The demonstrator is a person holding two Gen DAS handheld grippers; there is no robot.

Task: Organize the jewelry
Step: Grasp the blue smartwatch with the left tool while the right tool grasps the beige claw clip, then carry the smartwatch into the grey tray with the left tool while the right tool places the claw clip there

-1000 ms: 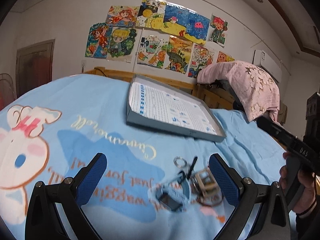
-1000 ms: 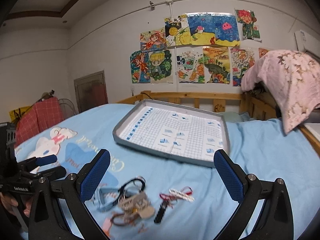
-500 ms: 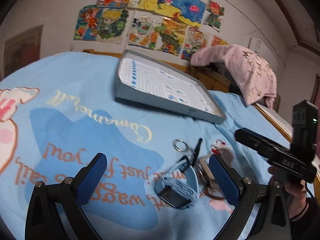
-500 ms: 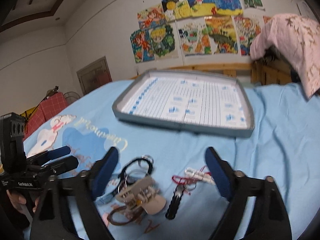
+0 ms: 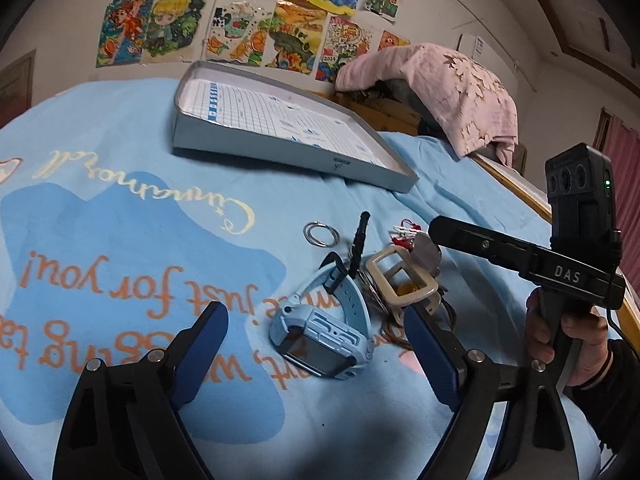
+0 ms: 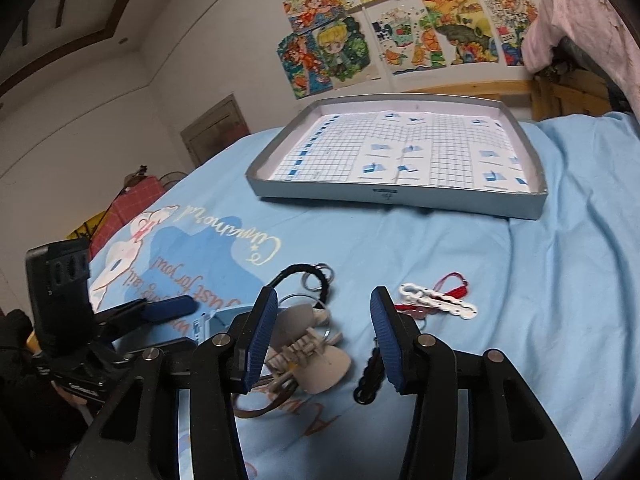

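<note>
Closing fingers (image 5: 216, 328) flanking blue watch (image 5: 324, 330) on bedsheet (image 5: 120, 208)

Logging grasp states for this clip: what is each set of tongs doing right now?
Left tongs: open, closing around the blue watch, pads not touching it.
Right tongs: half open, closing over the beige hair clip, holding nothing.
</note>
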